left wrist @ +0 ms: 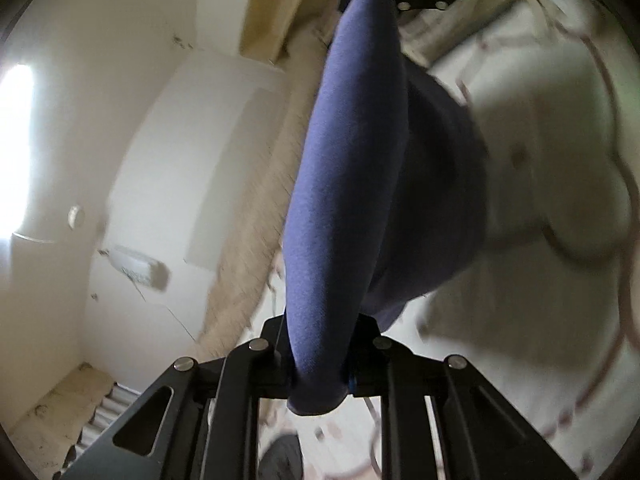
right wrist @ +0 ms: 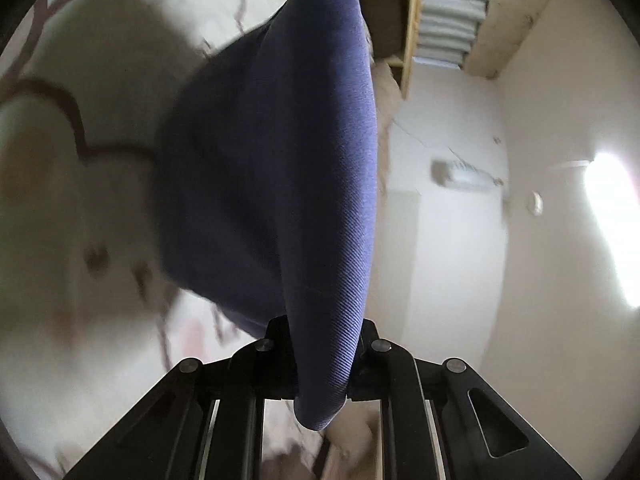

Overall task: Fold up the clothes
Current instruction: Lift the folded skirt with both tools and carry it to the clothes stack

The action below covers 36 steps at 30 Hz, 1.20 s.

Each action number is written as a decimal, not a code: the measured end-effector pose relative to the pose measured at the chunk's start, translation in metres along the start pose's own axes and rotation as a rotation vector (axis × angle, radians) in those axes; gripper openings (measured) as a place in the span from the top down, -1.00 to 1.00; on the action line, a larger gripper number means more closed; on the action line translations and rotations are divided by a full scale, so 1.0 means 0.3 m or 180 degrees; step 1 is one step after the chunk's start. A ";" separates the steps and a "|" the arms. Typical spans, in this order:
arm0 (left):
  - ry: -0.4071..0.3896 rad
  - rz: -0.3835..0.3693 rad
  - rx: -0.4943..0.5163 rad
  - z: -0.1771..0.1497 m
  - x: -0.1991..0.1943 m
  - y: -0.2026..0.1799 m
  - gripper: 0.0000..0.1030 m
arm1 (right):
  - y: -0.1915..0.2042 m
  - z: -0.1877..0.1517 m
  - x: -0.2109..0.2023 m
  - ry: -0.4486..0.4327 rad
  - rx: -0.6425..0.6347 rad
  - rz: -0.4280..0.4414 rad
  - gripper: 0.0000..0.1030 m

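While the bed [left wrist: 540, 140] lies blurred below, the cloth [left wrist: 344, 184] hangs taut in the air between both grippers, probably mid-swing. Left gripper [left wrist: 316, 376] and right gripper [right wrist: 322, 380] each pinch a bunched end; keep tension even, lower flat.

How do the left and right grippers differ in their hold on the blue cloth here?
In the left wrist view the left gripper has the blue cloth sagging toward its right, over the patterned bedding. In the right wrist view the right gripper has it sagging toward its left. The white wall lies left of the left gripper, right of the right. Both are shut on one end, the cloth stretched between them.
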<state>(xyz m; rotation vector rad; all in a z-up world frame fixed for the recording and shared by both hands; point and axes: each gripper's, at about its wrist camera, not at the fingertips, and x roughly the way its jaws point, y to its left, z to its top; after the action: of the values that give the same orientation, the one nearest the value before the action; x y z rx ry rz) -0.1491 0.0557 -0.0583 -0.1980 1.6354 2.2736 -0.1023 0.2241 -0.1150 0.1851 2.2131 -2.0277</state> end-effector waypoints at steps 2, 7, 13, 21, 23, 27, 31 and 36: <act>-0.0133 0.0087 -0.0058 0.116 0.019 0.034 0.66 | -0.061 -0.088 -0.011 0.0189 -0.0041 -0.0104 0.71; -0.0483 0.0398 -0.0121 0.432 0.067 0.071 0.66 | -0.229 -0.329 -0.015 0.0655 -0.0095 -0.0394 0.71; -0.0741 0.0968 -0.0212 0.778 0.131 0.063 0.66 | -0.378 -0.656 0.029 0.1074 -0.0242 -0.0881 0.71; -0.0605 0.1256 -0.0267 1.120 0.334 -0.041 0.66 | -0.385 -1.002 0.188 0.1320 -0.0300 -0.1088 0.71; -0.0528 0.1318 -0.0284 1.182 0.384 -0.064 0.66 | -0.377 -1.057 0.233 0.1354 -0.0240 -0.1097 0.71; -0.0403 0.1323 -0.0213 1.251 0.457 -0.134 0.66 | -0.327 -1.130 0.301 0.1375 -0.0159 -0.1034 0.71; -0.0361 0.1165 -0.0123 1.267 0.452 -0.223 0.66 | -0.255 -1.169 0.331 0.1376 -0.0188 -0.0899 0.71; -0.0499 0.1016 -0.0041 1.274 0.320 -0.307 0.66 | -0.200 -1.199 0.264 0.1312 -0.0258 -0.0745 0.71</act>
<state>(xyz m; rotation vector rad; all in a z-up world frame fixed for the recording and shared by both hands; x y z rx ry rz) -0.1764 0.4591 -0.0434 0.2509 1.6686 2.4553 -0.1967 0.5773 -0.0396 0.3830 2.6698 -2.1726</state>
